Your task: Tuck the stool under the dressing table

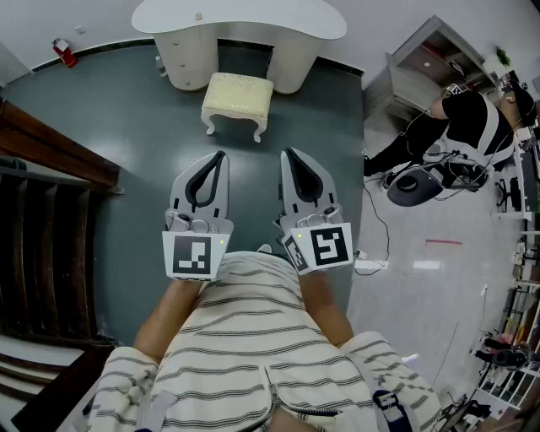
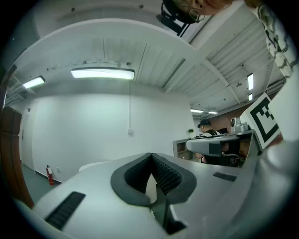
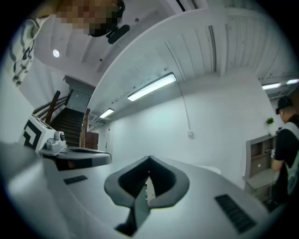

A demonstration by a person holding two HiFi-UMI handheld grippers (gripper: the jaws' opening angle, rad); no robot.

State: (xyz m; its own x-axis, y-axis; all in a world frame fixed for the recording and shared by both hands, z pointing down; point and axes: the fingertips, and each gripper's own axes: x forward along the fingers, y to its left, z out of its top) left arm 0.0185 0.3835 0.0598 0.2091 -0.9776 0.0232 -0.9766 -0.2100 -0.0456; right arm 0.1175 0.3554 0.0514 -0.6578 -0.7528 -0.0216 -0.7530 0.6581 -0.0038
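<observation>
Plainly the left tongs (image 1: 221, 157) and the right tongs (image 1: 289, 153) are closed empty (tips meeting), well apart from the stool (image 1: 238, 99).

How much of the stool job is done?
Nothing looks done: the stool stands out in front of the dressing table, not tucked under. Nothing is in hand: the left gripper and right gripper are shut, empty, short of it. Left: reach it, push it in.

i count one cream stool (image 1: 237, 99) and one white dressing table (image 1: 239, 21). two grippers are held out: one left gripper (image 1: 221, 157), one right gripper (image 1: 288, 154), each with one marker cube. there is one red fire extinguisher (image 1: 63, 52), one dark staircase (image 1: 42, 219), one seated person (image 1: 472, 126), and one shelf unit (image 1: 426, 59).
</observation>
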